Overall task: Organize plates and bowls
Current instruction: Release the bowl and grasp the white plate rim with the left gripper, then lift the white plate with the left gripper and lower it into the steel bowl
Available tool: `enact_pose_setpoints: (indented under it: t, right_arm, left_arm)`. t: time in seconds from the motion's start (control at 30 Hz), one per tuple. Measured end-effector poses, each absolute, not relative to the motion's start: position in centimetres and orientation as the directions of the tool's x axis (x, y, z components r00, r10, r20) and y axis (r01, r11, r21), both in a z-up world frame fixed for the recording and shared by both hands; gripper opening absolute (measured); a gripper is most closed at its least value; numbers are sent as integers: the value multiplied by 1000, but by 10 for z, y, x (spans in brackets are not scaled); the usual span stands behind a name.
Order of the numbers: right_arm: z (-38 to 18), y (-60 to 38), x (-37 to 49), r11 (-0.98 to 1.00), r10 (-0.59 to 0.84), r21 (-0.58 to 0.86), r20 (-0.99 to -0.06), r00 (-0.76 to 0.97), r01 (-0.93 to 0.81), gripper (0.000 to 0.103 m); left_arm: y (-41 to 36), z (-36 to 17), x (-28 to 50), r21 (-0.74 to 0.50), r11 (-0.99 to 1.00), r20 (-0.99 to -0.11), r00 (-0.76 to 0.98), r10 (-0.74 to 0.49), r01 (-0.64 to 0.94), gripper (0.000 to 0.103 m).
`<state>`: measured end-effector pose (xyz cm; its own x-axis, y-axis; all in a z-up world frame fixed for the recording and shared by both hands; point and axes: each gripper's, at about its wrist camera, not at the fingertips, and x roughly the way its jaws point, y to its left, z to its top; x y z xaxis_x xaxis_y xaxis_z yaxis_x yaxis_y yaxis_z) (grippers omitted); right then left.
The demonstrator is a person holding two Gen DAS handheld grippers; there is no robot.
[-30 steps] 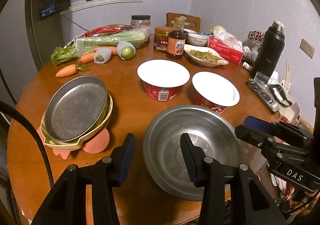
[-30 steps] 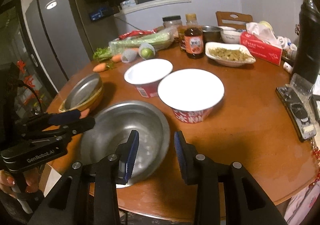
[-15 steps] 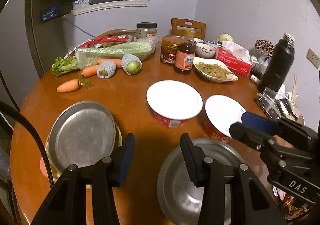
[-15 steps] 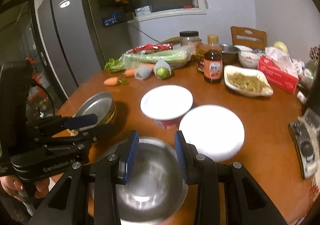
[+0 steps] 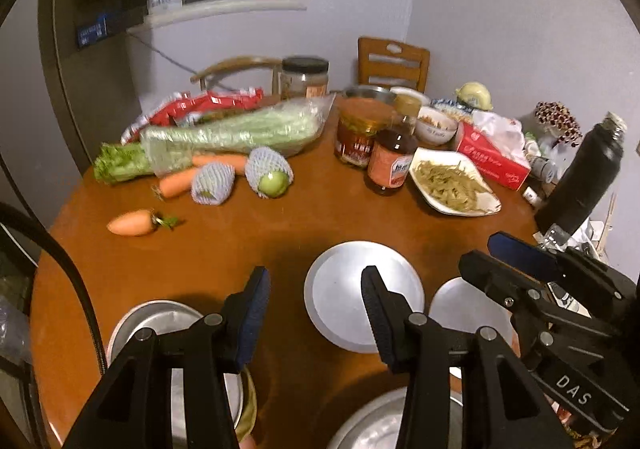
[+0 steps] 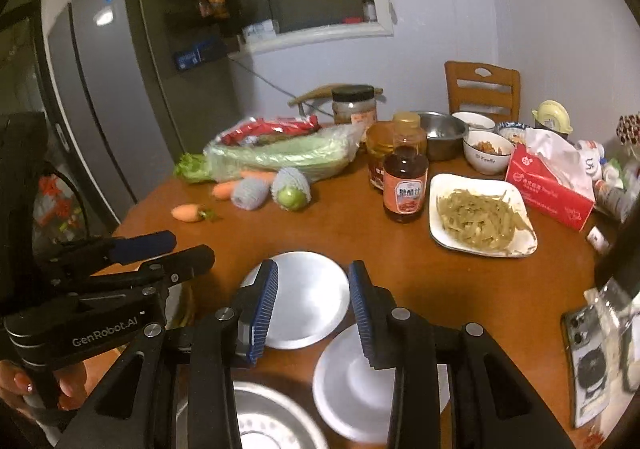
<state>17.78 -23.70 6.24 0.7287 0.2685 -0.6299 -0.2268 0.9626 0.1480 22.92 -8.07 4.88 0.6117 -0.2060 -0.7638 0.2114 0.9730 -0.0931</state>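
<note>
My left gripper [image 5: 314,313] is open and empty, held above the near part of the round wooden table [image 5: 320,221]. My right gripper [image 6: 314,307] is open and empty too, beside it. Below them a steel bowl [image 5: 372,427] sits at the near edge; it also shows in the right wrist view [image 6: 256,417]. Two white-lidded noodle bowls [image 5: 340,289] [image 5: 460,305] stand just beyond. A metal plate [image 5: 160,325] lies on a stack at the near left, partly hidden by my left finger.
Further back lie carrots [image 5: 132,223], celery in a bag [image 5: 240,129], netted fruit [image 5: 268,173], jars and a sauce bottle [image 5: 390,161], a white dish of vegetables [image 6: 480,215], a tissue box [image 6: 548,185], small bowls and a black flask [image 5: 584,181]. A phone [image 6: 592,357] lies right.
Both grippers have risen and pulled back from the steel bowl, so the view tilts up toward the far table. The bowl has slid to the bottom edge of both views.
</note>
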Motion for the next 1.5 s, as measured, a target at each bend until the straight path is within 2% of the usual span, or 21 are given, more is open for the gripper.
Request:
enact_pose_setpoints:
  t: [0.5, 0.83, 1.0, 1.07, 1.17, 1.5]
  right_arm:
    - [8, -236, 237, 973, 221, 131, -757, 615, -189, 38]
    - [-16, -233, 248, 972, 218, 124, -794, 568, -201, 38]
    - [-20, -233, 249, 970, 221, 120, -799, 559, -212, 31]
    - [-20, -231, 249, 967, 230, 122, -799, 556, -224, 23]
    - [-19, -230, 248, 963, 241, 126, -794, 558, -237, 17]
    - [-12, -226, 242, 963, 248, 133, -782, 571, -236, 14]
  left_arm:
    - [-87, -8, 262, -114, 977, -843, 504, -190, 177, 47]
    - [-96, -28, 269, -87, 983, -878, 455, -151, 160, 47]
    - [-100, -35, 270, -79, 983, -896, 421, -144, 168, 47]
    - [-102, -35, 268, -85, 981, -892, 425, -153, 176, 46]
    - [-102, -33, 266, -100, 977, -885, 431, -174, 189, 45]
    - [-103, -16, 255, -87, 974, -859, 479, -180, 209, 42]
